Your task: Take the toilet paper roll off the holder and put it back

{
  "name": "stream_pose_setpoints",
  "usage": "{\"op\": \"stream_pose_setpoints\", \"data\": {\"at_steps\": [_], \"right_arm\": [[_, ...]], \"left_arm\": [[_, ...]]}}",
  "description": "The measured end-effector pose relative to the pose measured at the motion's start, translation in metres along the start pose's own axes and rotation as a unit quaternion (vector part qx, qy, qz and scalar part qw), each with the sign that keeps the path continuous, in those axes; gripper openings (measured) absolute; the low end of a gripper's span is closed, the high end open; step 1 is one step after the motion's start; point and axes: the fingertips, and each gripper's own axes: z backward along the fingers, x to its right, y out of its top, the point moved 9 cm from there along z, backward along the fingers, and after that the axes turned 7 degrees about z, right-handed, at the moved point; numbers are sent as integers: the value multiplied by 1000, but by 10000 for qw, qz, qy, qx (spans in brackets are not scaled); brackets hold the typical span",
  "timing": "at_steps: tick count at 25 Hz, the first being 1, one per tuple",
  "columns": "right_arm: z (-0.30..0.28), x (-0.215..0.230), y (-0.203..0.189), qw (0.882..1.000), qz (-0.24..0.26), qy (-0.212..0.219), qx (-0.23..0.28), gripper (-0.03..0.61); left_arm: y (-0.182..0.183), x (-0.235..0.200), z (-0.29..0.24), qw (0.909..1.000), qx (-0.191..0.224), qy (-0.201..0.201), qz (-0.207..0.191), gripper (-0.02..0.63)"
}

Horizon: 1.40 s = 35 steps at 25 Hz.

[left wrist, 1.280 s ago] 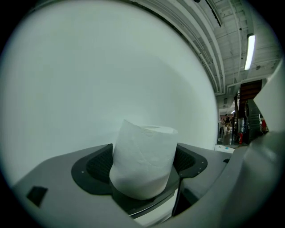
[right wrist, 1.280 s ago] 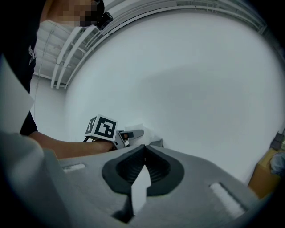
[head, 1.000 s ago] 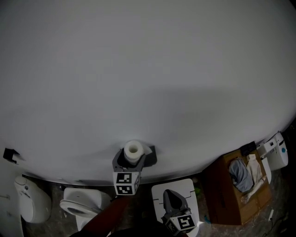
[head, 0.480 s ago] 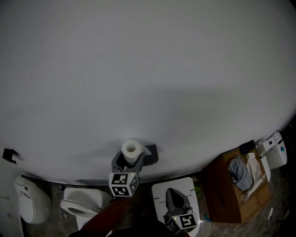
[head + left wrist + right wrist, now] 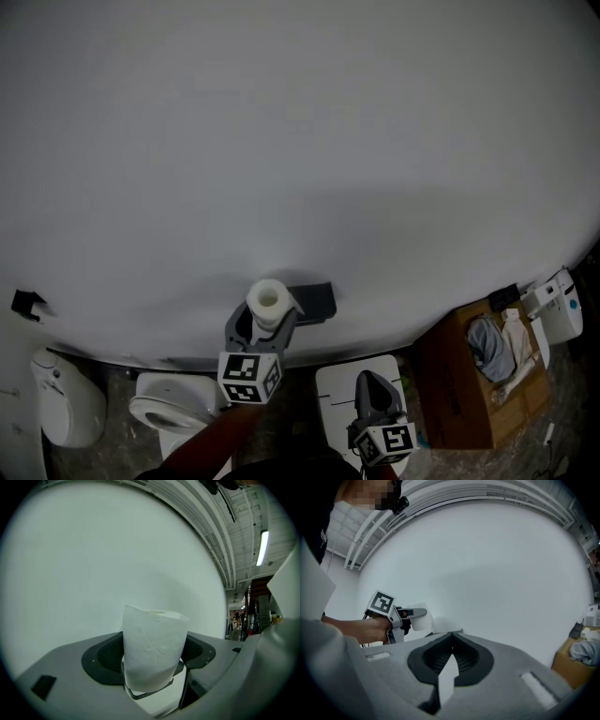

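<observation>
Holding anything on your left side right now?

Yes. My left gripper (image 5: pixel 154 660) has the toilet paper roll (image 5: pixel 153 641) standing upright between its jaws. Both dark pads (image 5: pixel 105 658) are against the paper and the core hole faces up.

Is the roll on the holder?

No. In the head view the roll sits just left of the dark holder (image 5: pixel 317 300), which is fixed low on the white wall (image 5: pixel 300 141), close to its bottom edge. I cannot tell whether the paper touches the holder at its side.

And your right side?

My right gripper (image 5: pixel 452 637) has its jaws together at the tips with nothing in them. It hangs lower than the left one, apart from the wall, above a flat white piece (image 5: pixel 339 403) that I cannot identify.

What else is around?

A white toilet (image 5: pixel 164 412) stands on the floor below and left of the roll. A brown cardboard box (image 5: pixel 450 384) with cloth in it stands toward the right, near the wall's bottom edge.
</observation>
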Motion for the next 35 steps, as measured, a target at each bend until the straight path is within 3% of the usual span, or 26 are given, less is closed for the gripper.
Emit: {"op": "stream_pose_setpoints", "data": {"at_steps": [4,13,20,27,35], "right_arm": [[7,-16,-1,10000,38,38,-32,0],[30,-59,10,9997,179,171,50,0],[52,-91,15,9991,246,299,154,0],[65,-110,15,9989,288,373,47,0],[53,-105,13,9991,286,302,-101,0]], "left_arm": [[8,-3,40,9998,18,41,186,357],[7,-13,153,9995,101,231,-174,357],[-6,-30,223,9988,-10,494,-38,357],[-8,-32,235,9989,-18,460,-89,357],[-6,-28,192,9998,15,207,-36,358]]}}
